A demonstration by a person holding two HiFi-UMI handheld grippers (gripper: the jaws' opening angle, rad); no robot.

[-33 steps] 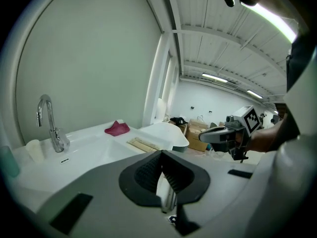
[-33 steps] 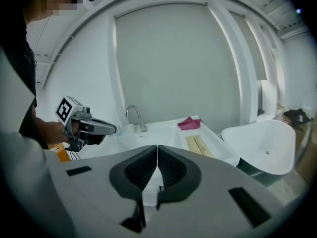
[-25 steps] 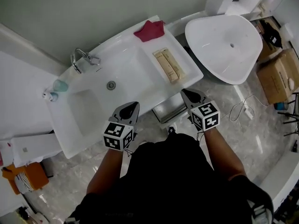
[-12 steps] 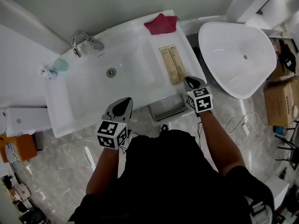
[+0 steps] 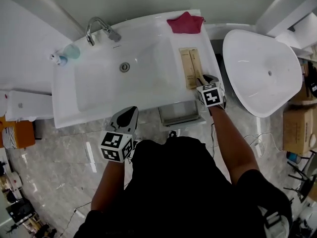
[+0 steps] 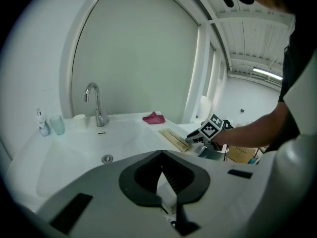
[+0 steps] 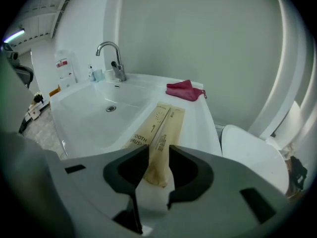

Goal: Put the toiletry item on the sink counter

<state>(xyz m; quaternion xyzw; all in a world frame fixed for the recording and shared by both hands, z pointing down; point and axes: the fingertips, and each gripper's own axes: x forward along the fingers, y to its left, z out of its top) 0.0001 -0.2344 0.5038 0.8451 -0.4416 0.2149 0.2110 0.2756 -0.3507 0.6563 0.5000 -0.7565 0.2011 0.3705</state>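
Two tan toothbrush packets lie side by side on the right wing of the white sink counter. My right gripper is at their near end. In the right gripper view the jaws are opening, and the near end of the right-hand packet lies between them, resting on the counter. My left gripper hangs in front of the sink's front edge, off the counter, shut and with nothing in it. The left gripper view shows the packets with the right gripper's marker cube beside them.
A chrome tap stands at the basin's back, with a teal cup to its left. A red cloth lies at the counter's back right. A white tub stands to the right and a metal bin sits under the counter's edge.
My right gripper has moved forward from in front of the counter onto the near end of the packets. The left gripper has stayed low in front of the sink.
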